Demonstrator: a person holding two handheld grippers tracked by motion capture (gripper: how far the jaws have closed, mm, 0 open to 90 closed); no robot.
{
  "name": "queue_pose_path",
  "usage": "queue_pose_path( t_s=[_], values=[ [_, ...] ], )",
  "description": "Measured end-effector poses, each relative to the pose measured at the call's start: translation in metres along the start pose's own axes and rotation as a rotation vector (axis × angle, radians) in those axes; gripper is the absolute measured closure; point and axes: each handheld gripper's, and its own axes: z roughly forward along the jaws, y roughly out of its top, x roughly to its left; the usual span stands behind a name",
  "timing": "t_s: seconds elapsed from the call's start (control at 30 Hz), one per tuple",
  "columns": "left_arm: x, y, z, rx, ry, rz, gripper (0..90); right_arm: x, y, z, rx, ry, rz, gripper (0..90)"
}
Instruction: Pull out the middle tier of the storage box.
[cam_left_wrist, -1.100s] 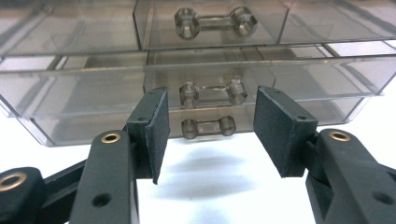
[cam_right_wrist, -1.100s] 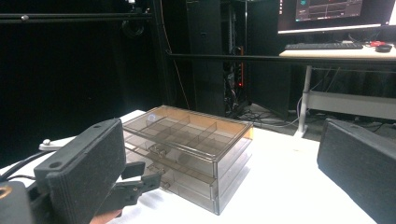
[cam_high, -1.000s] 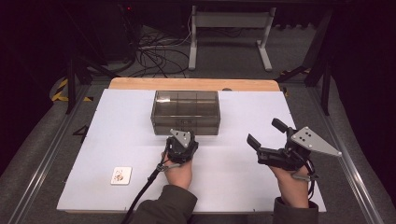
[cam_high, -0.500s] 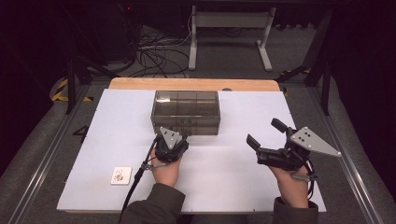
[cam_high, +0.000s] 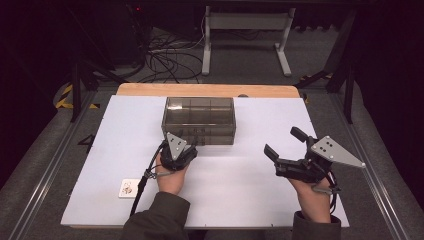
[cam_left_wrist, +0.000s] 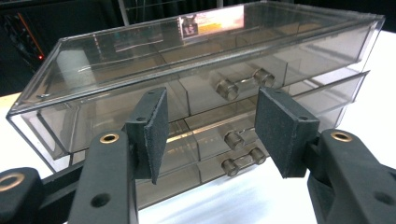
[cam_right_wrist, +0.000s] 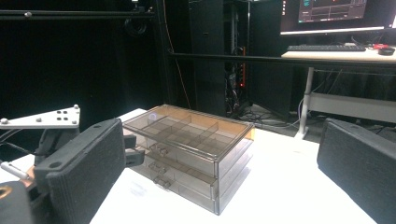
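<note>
Drawer box (cam_high: 198, 120) at the far middle of the white table (cam_high: 250, 195), fronts turned toward the near side — left gripper (cam_high: 184, 151) just before it.

Placed there probably so that both hands can reach the small drawer handles (cam_left_wrist: 241, 83) from the near edge. Left gripper held low and level, jaws partly open with nothing between the pads (cam_left_wrist: 154, 128), aimed at the left part of the front — a narrow opening that seems chosen to fit one handle, not yet touching it. Right gripper (cam_high: 282, 146) kept well apart on the right, jaws wide and empty, apparently waiting, maybe ready to steady the box. Small card (cam_high: 129, 188) lying near the left edge of the table, away from the work.
</note>
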Motion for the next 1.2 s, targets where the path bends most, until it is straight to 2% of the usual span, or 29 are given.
queue_pose_path(
  t_s=[0.2, 0.43, 0.7, 1.0, 1.2],
  values=[
    [0.0013, -0.0023, 0.0034, -0.007, -0.001, 0.027, 46.5, -0.0004, 0.0001, -0.0005, -0.003, 0.003, -0.002, 2.2],
    [0.0031, -0.005, 0.0069, 0.003, 0.03, 0.059, 47.8, -0.0007, 0.0002, -0.0009, -0.007, 0.007, -0.007, 2.5],
    [0.0016, -0.0093, 0.0093, 0.011, 0.043, 0.11, 51.4, -0.0008, 0.0001, -0.001, -0.006, 0.008, -0.008, 2.7],
    [0.0021, -0.0099, 0.0087, 0.01, 0.057, 0.102, 56.8, -0.0008, 0.0001, -0.0011, -0.004, 0.009, -0.01, 3.0],
    [0.0011, -0.0101, 0.008, 0.01, 0.06, 0.101, 57.3, -0.0012, 0.0001, -0.0014, -0.005, 0.008, -0.011, 3.0]
  ],
)
